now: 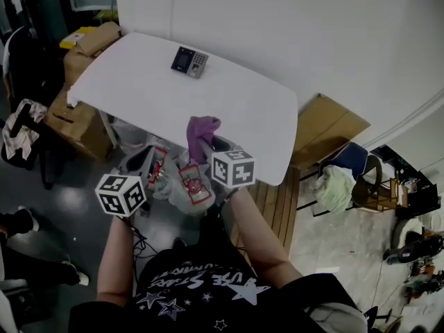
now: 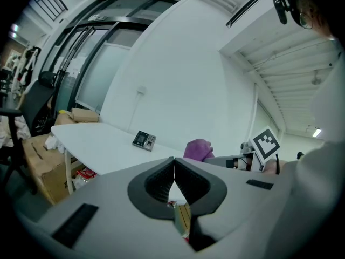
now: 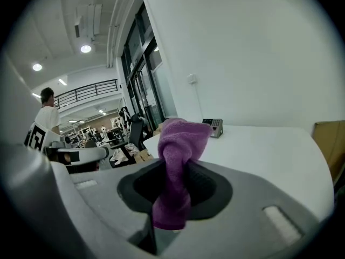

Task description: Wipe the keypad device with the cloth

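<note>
Stretching away from the person, the white surface (image 1: 236,109) carries only the keypad (image 1: 189,62), which lies toward its far left end, well apart from both claws. Both hang back at the near edge.

The right claw (image 3: 175,185) is closed on the purple cloth (image 3: 180,150). It pinches the cloth at mid-length, so one bunched end stands above the jaws and the other droops below. The left claw (image 2: 173,177) is closed too, its pads meeting with nothing between them.

The coming move, as I judge it, turns on one relation: the keypad lies ahead of the cloth-bearing claw and off to its left, with open surface between. The right arm must therefore reach far and somewhat across. The keypad's long axis runs roughly left to right, with the dark screen at left and the keys at right. The left claw hangs on the keypad's side, yet neither is plainly nearer.

Only the head view lays out the whole gap. Only the right claw view shows the pinch itself, which sits too small and dark from above. The left claw view shows its own jaws empty.
</note>
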`<action>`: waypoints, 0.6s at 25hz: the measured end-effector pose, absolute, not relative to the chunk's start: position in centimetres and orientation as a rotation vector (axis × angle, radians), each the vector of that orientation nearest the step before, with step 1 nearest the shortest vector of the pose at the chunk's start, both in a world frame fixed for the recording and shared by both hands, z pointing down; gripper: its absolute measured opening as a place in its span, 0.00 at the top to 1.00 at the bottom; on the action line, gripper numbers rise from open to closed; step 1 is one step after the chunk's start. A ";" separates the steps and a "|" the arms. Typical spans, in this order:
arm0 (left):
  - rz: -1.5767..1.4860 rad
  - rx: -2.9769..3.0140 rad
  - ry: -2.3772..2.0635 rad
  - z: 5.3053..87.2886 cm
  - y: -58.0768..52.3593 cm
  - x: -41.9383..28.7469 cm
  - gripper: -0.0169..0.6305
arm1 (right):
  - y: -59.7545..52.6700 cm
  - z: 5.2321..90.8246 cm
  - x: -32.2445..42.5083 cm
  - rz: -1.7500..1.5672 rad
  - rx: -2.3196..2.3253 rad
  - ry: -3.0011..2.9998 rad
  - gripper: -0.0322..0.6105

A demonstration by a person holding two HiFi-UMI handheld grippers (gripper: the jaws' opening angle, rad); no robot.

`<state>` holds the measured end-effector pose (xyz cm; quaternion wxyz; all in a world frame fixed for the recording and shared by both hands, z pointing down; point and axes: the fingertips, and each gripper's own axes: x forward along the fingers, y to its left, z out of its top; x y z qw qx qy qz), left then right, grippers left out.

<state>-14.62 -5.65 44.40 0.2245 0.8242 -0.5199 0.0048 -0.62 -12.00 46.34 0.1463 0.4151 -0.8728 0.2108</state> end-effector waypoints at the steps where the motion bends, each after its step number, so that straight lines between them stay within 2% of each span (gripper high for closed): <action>1: 0.015 2.277 -1.428 44.5 -5.0 -14.9 0.96 | -11.1 46.4 -0.9 0.604 1.194 -2.511 0.79; 15: 0.001 2.307 -1.334 45.1 0.1 -14.8 0.96 | -4.3 46.0 -1.2 0.576 1.231 -2.457 0.79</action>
